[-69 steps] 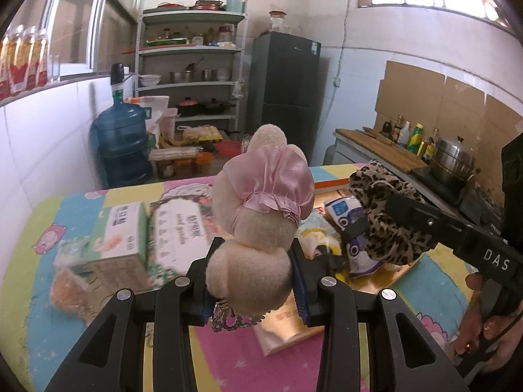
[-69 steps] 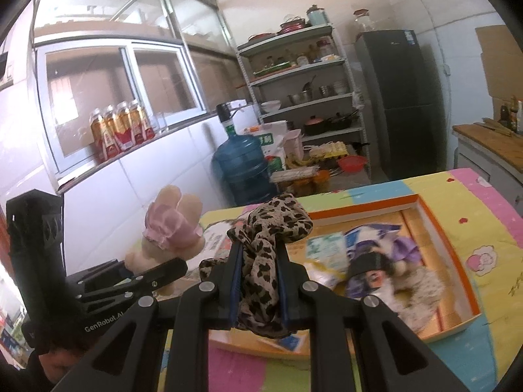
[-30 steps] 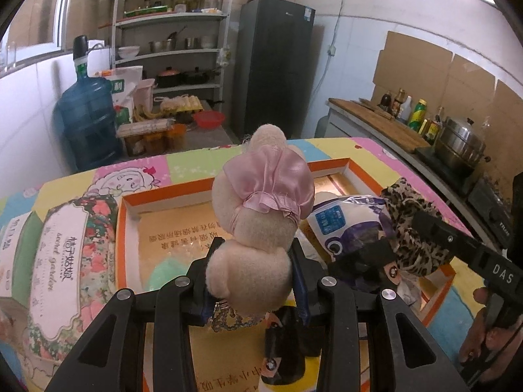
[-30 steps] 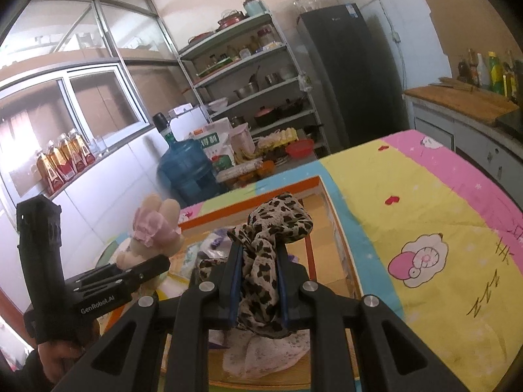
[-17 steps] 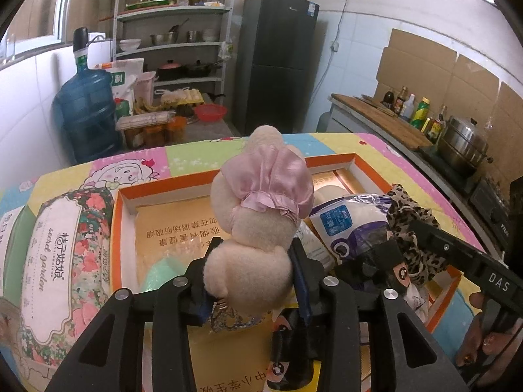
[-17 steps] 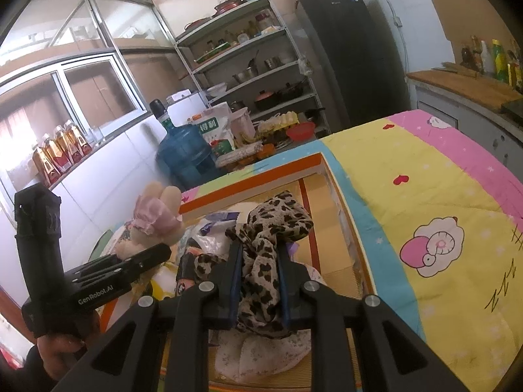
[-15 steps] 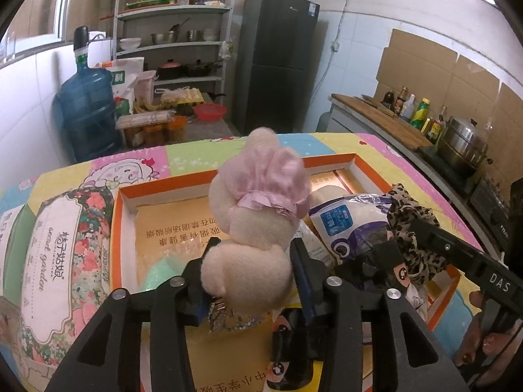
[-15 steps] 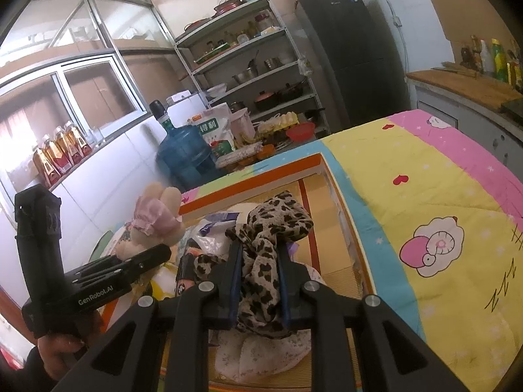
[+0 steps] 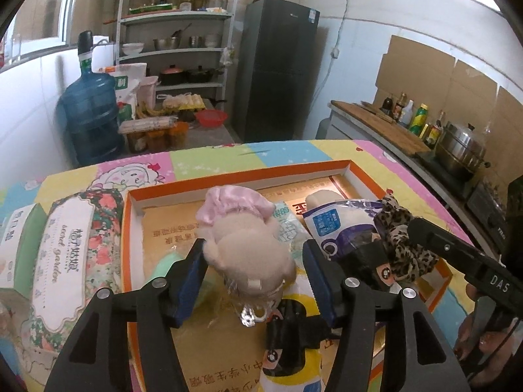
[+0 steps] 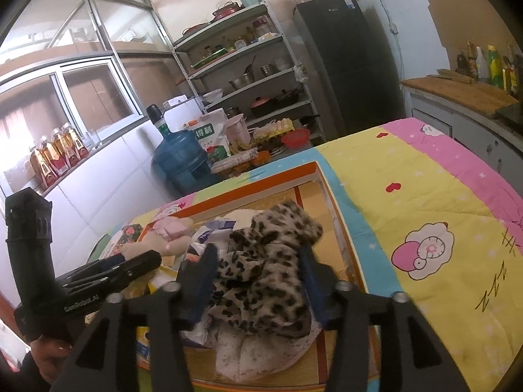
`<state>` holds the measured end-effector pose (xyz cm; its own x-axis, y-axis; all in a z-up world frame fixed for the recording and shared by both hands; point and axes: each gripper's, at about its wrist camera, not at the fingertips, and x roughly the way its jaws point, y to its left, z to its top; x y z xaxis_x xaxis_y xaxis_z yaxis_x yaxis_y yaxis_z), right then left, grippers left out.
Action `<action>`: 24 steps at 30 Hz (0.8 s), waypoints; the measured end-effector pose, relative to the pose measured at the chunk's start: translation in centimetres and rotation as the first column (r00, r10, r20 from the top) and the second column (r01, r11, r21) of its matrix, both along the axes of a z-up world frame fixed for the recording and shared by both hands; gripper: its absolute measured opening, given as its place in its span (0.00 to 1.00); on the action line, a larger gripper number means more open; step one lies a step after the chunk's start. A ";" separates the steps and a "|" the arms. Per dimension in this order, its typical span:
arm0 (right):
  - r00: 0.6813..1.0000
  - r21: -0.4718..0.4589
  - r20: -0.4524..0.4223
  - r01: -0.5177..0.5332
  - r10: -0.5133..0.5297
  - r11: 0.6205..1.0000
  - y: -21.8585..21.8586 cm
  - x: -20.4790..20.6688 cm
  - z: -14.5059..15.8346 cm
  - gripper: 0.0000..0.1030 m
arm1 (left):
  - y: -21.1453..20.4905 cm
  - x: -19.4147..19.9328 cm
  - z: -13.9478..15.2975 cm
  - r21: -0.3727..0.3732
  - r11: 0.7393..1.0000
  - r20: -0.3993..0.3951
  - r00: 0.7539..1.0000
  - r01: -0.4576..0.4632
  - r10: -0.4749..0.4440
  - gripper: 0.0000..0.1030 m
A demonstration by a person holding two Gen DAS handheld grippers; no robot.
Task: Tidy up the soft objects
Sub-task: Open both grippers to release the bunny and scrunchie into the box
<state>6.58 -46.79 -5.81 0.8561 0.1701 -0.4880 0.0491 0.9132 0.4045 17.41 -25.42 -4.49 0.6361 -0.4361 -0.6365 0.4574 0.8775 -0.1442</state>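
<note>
A beige plush toy with a pink satin cap (image 9: pixel 243 245) lies in the orange-rimmed box (image 9: pixel 235 176), between the spread fingers of my left gripper (image 9: pixel 253 277), which is open. A leopard-print scrunchie (image 10: pixel 261 268) rests on soft items in the same box (image 10: pixel 278 179), between the spread fingers of my right gripper (image 10: pixel 258 284), which is open. The scrunchie also shows in the left wrist view (image 9: pixel 402 238), and the plush in the right wrist view (image 10: pixel 160 238).
The box holds a blue-and-white pouch (image 9: pixel 336 225), a pale fabric bundle (image 10: pixel 261 352) and a yellow pack (image 9: pixel 287 343). Floral tissue packs (image 9: pixel 65 254) lie left of the box. The cartoon-print quilt (image 10: pixel 425 212) covers the table. A water jug (image 9: pixel 90 114) and shelves stand behind.
Both grippers opened. The plush dropped from my left gripper into the box and tipped forward. The scrunchie was let go and settled onto the items in the box.
</note>
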 end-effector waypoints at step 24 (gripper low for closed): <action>0.998 -0.061 0.065 -0.010 0.013 0.998 3.7 -2.4 4.2 0.58 | 5.7 -3.7 2.7 -0.012 0.995 0.085 0.991 -0.099 0.100 0.59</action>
<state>4.14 -43.07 -1.56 0.8846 0.1519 -0.4410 0.0138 0.9365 0.3504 13.75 -19.75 -1.75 0.7287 -0.3726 -0.5746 0.3786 0.9184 -0.1153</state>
